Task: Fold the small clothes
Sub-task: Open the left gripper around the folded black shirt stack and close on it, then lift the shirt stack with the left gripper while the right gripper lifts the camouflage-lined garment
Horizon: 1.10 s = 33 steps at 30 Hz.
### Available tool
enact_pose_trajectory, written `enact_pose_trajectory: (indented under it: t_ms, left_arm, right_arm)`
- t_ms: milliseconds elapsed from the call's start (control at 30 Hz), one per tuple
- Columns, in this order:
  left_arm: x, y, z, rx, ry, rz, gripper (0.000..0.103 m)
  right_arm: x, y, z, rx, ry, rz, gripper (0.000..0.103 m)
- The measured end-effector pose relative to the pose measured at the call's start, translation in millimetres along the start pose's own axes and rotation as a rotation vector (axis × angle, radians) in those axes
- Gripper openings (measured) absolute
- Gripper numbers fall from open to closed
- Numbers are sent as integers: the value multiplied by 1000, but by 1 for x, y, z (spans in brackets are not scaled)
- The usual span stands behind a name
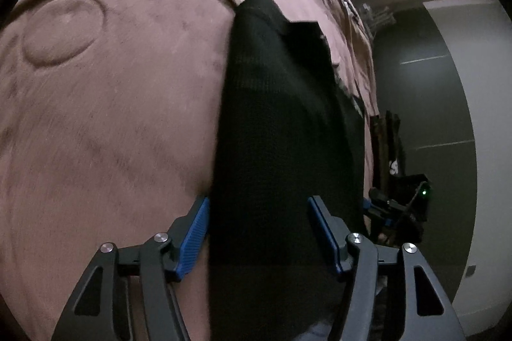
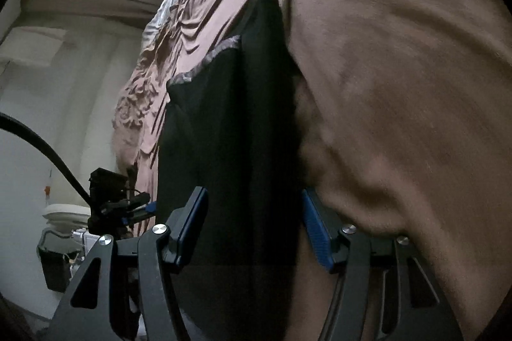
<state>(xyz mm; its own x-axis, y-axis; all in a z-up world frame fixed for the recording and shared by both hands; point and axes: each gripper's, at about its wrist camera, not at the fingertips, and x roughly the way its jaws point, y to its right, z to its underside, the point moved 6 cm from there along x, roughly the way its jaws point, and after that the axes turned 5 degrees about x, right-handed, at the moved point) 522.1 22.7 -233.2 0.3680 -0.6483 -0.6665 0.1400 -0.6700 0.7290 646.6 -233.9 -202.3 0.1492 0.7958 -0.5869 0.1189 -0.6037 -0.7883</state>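
Brown, suede-like bedspread covers the bed; a black knit garment lies on it, folded into a long narrow strip running away from both cameras.

Left wrist view: left gripper sits at the strip's near end w/ jaws apart. Blue pads stand either side of the cloth, no squeeze visible; whether the left pad brushes the garment's left edge can't be told. Left of the strip there's wide bare bedspread, w/ a shallow ring-shaped dent pressed into it. To the right the bed edge is close: the garment's right side runs near it, then dark floor and a pale wall. A squared flap of the garment shows near the far end. The right gripper pokes in just beyond that edge, a green light on its body.

Right wrist view: right gripper also has jaws apart, the strip passing between the blue pads, not pinched. A grey trimmed hem crosses the garment's left side diagonally. Right of the strip: broad rumpled bedspread, bulging up beside the right pad. Left: bedspread bunches in folds at the bed edge, then white wall, a black cable, a dark bin low down. The left gripper shows at that side, near the strip's left edge.

Motion blur softens both views.
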Motion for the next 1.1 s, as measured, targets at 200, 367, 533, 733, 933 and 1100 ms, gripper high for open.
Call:
enact_pose_trajectory:
  t_ms: [200, 367, 533, 733, 933, 1100]
  left_arm:
    - [9, -2, -29, -33, 23, 39, 57]
    - [12, -4, -50, -26, 32, 49, 55]
    - [15, -10, -73, -26, 45, 46, 50]
    - [22, -21, -100, -28, 71, 37, 25]
    - [9, -2, -103, 28, 95, 31, 7]
    - [-19, 24, -95, 74, 123, 46, 7]
  right_arm:
    - [18, -3, -27, -12, -13, -35, 58]
    - [30, -4, -47, -30, -15, -74, 57]
    - [46, -10, -57, -59, -20, -47, 53]
    - [63, -20, -71, -89, -10, 46, 28]
    - [57, -46, -59, -173, 20, 150, 14]
    - [34, -83, -44, -234, 51, 177, 12]
